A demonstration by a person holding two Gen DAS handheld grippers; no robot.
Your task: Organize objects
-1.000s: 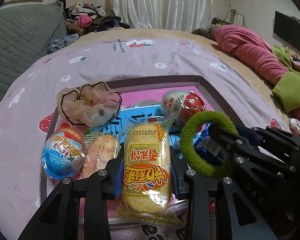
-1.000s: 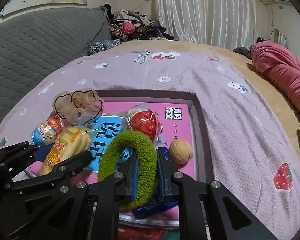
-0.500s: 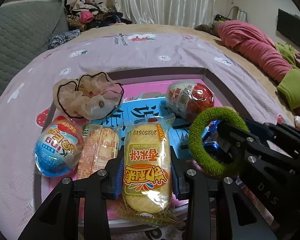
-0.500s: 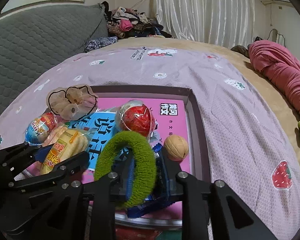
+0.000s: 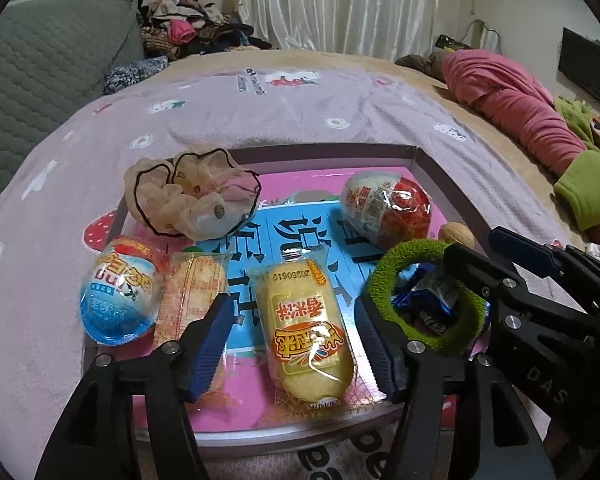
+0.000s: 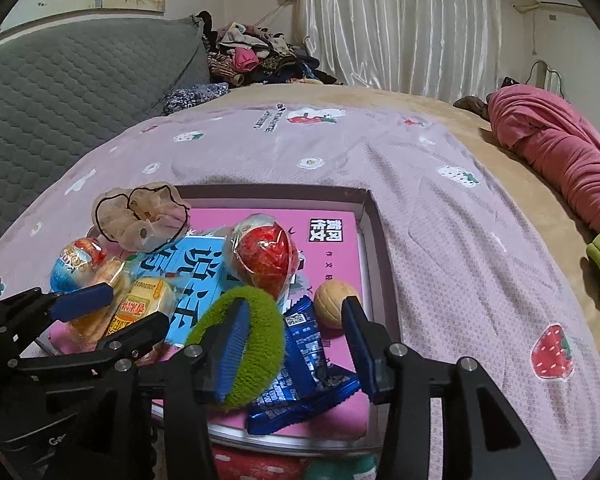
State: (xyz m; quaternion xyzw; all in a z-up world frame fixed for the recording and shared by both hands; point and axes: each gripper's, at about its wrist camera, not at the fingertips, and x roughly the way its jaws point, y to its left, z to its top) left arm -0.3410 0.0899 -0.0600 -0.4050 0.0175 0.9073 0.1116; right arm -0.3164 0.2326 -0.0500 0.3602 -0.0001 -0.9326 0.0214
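Left wrist view: left gripper, jaws opening, had let go of the rice cracker packet; right gripper, opening, had released the green hair tie. Both were best lifted straight clear.

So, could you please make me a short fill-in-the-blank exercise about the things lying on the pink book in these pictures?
1. The fluffy hair tie beside the blue wrapper is ____ in colour.
2. The round walnut lies next to the egg wrapped in ____ foil.
3. The yellow rice cracker pack lies between the fingers of the ____ claw.
4. The sheer beige scrunchie has a ____ edge line.

Missing words: green; red; left; black
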